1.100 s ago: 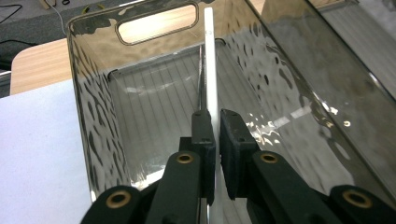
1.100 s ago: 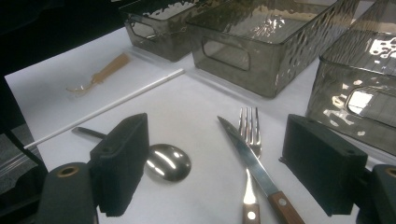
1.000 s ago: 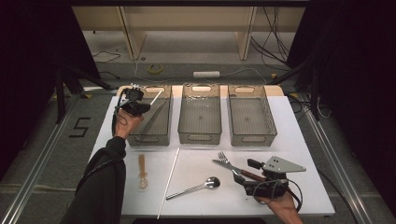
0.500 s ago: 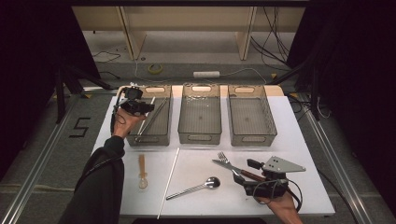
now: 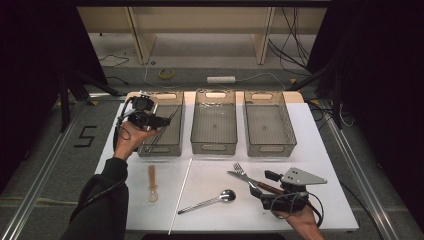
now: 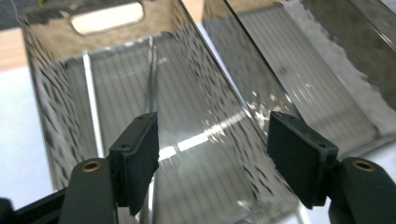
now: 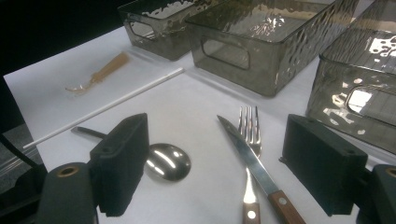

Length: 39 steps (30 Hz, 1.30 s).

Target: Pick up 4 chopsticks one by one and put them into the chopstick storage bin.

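White table [image 5: 320,150] evenly lit from above, surroundings near black, floor dim. High view soft, slightly grainy; cutlery detail low. Left gripper view: bright streak glare on floor of smoky bin [image 6: 187,140], rippled walls break reflections into flecks; near jaws slightly soft. Right gripper view sharp in the middle (spoon bowl [image 7: 168,161] mirrors bright patches), far bins [image 7: 261,42] perhaps slightly soft, top-left corner black. Shadows short, faint.
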Each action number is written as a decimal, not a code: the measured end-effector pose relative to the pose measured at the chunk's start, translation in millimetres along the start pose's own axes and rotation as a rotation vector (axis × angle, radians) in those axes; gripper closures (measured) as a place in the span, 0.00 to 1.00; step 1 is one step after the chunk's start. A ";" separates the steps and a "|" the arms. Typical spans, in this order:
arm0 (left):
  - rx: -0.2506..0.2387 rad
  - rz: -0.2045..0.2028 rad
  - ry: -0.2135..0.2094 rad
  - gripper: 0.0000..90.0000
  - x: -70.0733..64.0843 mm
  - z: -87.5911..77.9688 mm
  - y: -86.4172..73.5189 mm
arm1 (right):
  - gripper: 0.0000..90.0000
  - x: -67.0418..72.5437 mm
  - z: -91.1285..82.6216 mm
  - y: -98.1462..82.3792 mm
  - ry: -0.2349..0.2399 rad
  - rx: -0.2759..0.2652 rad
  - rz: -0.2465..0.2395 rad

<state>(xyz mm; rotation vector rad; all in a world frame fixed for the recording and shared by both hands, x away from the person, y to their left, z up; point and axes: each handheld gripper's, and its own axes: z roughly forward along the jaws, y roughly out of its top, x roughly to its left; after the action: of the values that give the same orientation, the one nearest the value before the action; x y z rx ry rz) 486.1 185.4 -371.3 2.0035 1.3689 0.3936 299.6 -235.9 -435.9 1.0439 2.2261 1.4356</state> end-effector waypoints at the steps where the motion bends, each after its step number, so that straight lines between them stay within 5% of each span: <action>1: 0.001 0.000 -0.003 0.36 -2.2 -2.2 -3.1 | 0.27 -0.1 0.0 0.0 0.000 0.000 0.000; 9: 0.016 0.009 -0.013 0.34 -19.8 -16.5 -31.2 | 0.27 0.4 0.7 -0.2 -0.002 0.001 -0.001; 18: 0.088 0.047 -0.007 0.33 -40.2 -21.1 -53.5 | 0.27 2.5 0.5 0.7 -0.002 -0.002 -0.009; 26: 0.124 0.037 0.004 0.32 -49.7 -22.1 -68.7 | 0.27 3.1 0.4 0.9 -0.004 -0.003 -0.012; 39: 0.261 0.080 -0.041 0.36 -73.2 -13.4 -98.0 | 0.26 3.7 0.2 0.9 -0.006 0.000 -0.016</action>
<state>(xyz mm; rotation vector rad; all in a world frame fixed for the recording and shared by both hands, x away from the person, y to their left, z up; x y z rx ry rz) 379.6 145.8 -418.7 2.2704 1.3758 0.2169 297.6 -232.9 -434.7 1.0262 2.2256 1.4242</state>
